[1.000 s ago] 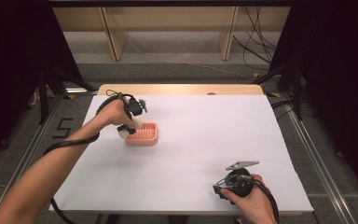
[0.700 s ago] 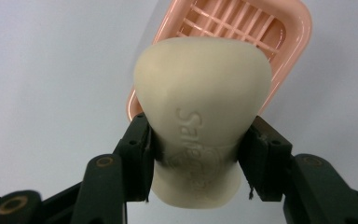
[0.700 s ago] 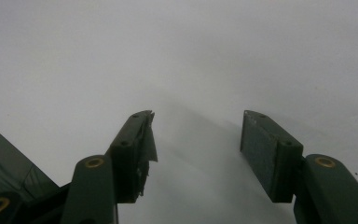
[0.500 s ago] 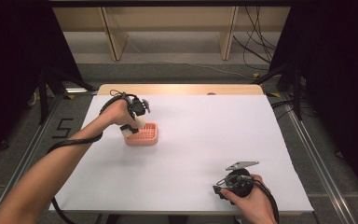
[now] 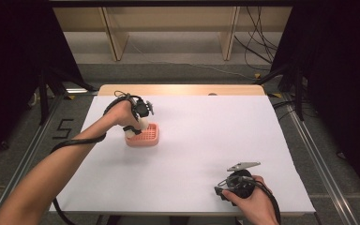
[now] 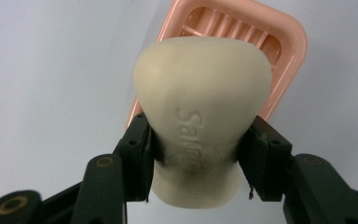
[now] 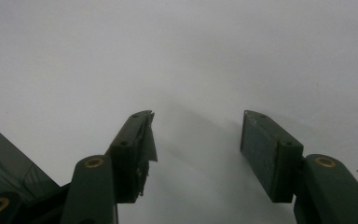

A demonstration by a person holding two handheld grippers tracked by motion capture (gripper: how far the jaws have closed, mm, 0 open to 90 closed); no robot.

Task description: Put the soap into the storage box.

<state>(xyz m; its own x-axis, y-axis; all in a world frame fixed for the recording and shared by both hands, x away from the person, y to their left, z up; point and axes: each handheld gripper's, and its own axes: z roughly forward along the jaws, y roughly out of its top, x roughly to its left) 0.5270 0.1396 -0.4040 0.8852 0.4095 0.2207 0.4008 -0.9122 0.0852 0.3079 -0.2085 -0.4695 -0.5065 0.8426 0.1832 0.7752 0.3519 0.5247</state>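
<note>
A cream bar of soap point(image 6: 198, 107) with raised lettering is clamped between the jaws of my left gripper point(image 6: 198, 158), which is shut on it. It hangs just above a pink slatted soap dish point(image 6: 265, 42). In the high view that gripper point(image 5: 138, 124) hovers over the dish point(image 5: 145, 136) at the table's left middle, the soap point(image 5: 132, 132) over the dish's left end. My right gripper point(image 7: 196, 144) stands open with nothing between its pads above bare white table. In the high view my right gripper point(image 5: 222, 190) rests near the front edge on the right.
The white table top point(image 5: 206, 136) has a wooden strip point(image 5: 183, 90) along its far edge. Beyond it stand wooden shelf legs point(image 5: 115, 42) and loose cables point(image 5: 258, 51) on the floor. Dark curtains flank both sides.
My left gripper with the soap has shifted slightly over the dish. The right hand has not moved.
</note>
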